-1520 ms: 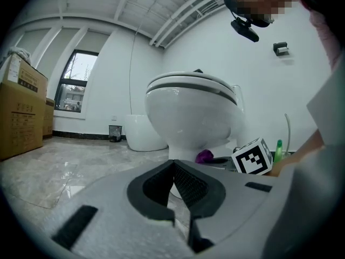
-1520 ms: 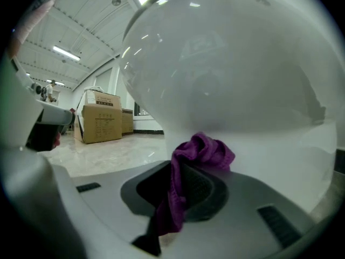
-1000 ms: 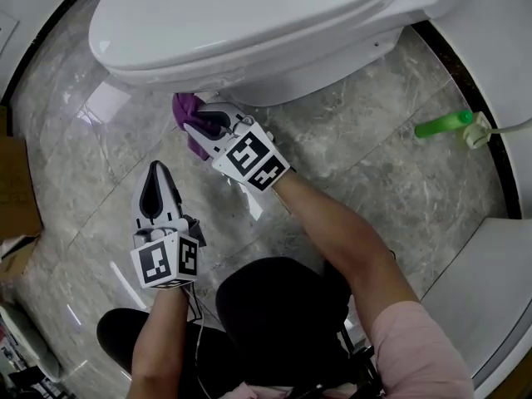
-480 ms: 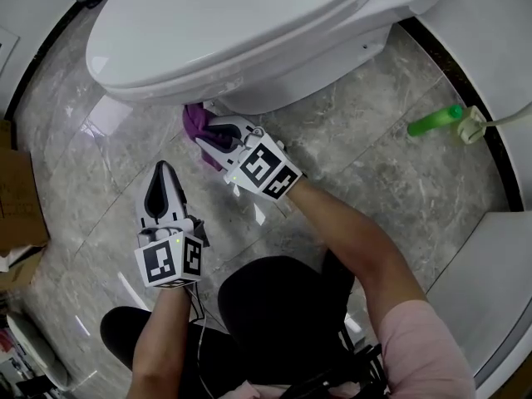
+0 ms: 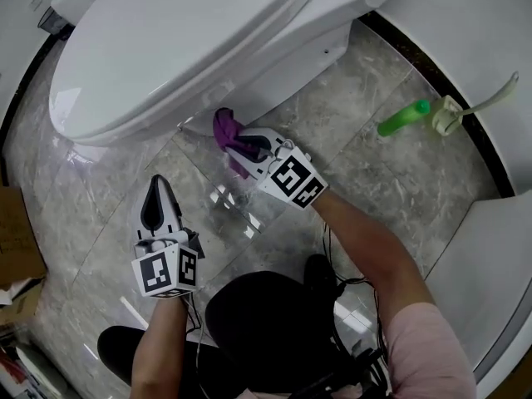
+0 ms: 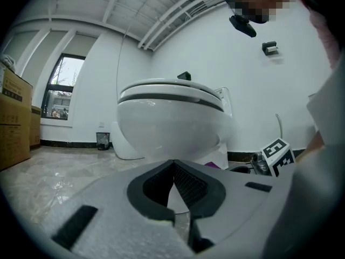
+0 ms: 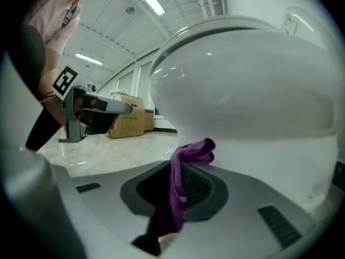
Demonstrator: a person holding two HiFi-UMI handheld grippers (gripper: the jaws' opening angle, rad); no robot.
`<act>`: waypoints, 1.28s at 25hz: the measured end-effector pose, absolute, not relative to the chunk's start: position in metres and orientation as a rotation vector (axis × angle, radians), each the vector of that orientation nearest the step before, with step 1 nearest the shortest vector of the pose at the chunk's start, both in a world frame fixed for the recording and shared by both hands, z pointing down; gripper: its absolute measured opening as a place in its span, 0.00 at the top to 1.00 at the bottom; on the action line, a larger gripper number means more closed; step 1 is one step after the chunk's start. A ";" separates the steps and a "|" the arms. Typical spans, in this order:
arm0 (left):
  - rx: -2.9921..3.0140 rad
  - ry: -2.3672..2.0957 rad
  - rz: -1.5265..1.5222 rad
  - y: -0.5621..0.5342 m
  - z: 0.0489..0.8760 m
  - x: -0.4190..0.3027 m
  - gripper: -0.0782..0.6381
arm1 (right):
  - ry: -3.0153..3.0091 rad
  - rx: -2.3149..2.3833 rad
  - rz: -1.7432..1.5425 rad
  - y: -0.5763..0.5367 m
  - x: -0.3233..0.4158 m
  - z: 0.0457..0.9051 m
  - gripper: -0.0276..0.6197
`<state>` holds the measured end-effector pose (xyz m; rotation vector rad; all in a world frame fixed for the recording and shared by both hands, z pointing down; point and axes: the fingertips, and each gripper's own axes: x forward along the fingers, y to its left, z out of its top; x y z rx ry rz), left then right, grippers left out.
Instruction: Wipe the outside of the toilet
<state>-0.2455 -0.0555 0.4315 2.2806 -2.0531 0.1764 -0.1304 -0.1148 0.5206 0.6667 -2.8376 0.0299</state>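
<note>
Purple cloth (image 5: 225, 131) is pinched tight by my right gripper (image 5: 243, 146), whose fingers are clenched on it. The cloth presses on the white toilet (image 5: 166, 48), low down under the bowl. My left gripper (image 5: 157, 191) is over the grey stone floor (image 5: 374, 198) (its fingers are squeezed together, holding nothing). A green bottle (image 5: 403, 117) lies near the wall.

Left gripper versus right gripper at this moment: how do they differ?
The right gripper is shut on a purple cloth; the left gripper is shut on nothing. The right gripper holds its cloth against the toilet, low on the bowl; the left gripper hangs over the floor, apart from the toilet. Both point toward the toilet.
</note>
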 end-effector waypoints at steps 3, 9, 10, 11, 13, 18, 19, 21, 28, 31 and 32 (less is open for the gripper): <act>2.316 -2.015 0.175 -0.066 0.431 -0.221 0.88 | -2.777 0.787 0.033 -0.134 -0.078 0.529 0.86; 2.372 -1.950 0.173 -0.082 0.430 -0.176 0.88 | -2.664 1.072 0.047 -0.179 0.019 0.531 0.86; 2.381 -1.940 0.175 -0.084 0.431 -0.169 0.88 | -2.642 1.121 0.045 -0.187 0.033 0.531 0.86; 2.388 -1.932 0.175 -0.086 0.431 -0.163 0.88 | -2.618 1.171 0.042 -0.196 0.047 0.531 0.86; 2.396 -1.918 0.175 -0.090 0.431 -0.153 0.88 | -2.557 1.265 0.032 -0.214 0.075 0.538 0.86; 2.392 -1.913 0.211 -0.094 0.437 -0.148 0.88 | -2.404 1.398 0.076 -0.250 0.117 0.565 0.86; 2.389 -1.915 0.224 -0.095 0.440 -0.149 0.88 | -2.386 1.412 0.088 -0.257 0.120 0.569 0.86; 2.379 -1.920 0.249 -0.096 0.444 -0.153 0.88 | -2.363 1.426 0.107 -0.270 0.125 0.576 0.86; 2.353 -1.928 0.312 -0.101 0.454 -0.164 0.88 | -2.298 1.494 0.158 -0.308 0.134 0.598 0.86; 2.332 -1.927 0.333 -0.101 0.464 -0.172 0.88 | -2.266 1.498 0.156 -0.317 0.131 0.611 0.86; 2.326 -1.928 0.338 -0.100 0.466 -0.174 0.88 | -2.267 1.491 0.158 -0.318 0.128 0.614 0.86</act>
